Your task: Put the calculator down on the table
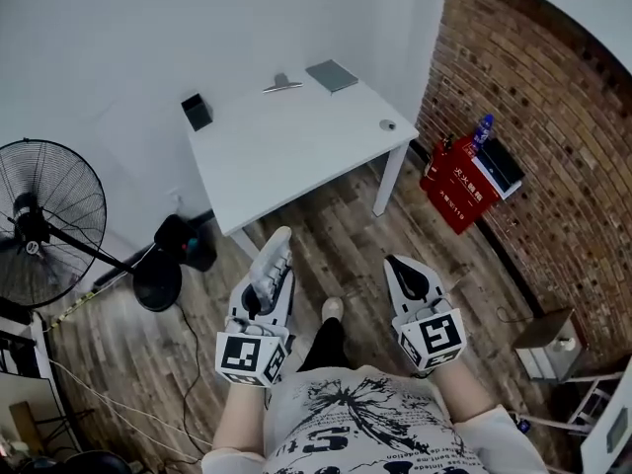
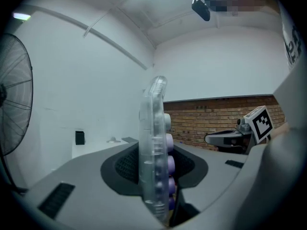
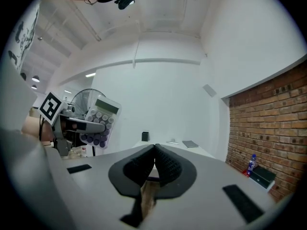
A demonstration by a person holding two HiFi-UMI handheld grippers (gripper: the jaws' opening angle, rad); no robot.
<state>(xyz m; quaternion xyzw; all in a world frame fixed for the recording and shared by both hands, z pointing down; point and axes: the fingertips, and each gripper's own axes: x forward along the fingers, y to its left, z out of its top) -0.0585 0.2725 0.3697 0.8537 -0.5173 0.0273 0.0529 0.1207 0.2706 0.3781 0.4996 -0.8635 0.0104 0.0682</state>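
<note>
Clamping the calculator [image 2: 154, 147], left gripper [image 1: 263, 294] faces bare table [image 1: 296, 161] edge; right gripper [image 3: 154, 150] closed, empty.

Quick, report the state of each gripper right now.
Left gripper: closed on the calculator.
Right gripper: closed, holding nothing.

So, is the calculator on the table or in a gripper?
In a gripper. The left gripper clamps the calculator on edge between its jaws; the table stands ahead, apart from it.
</note>
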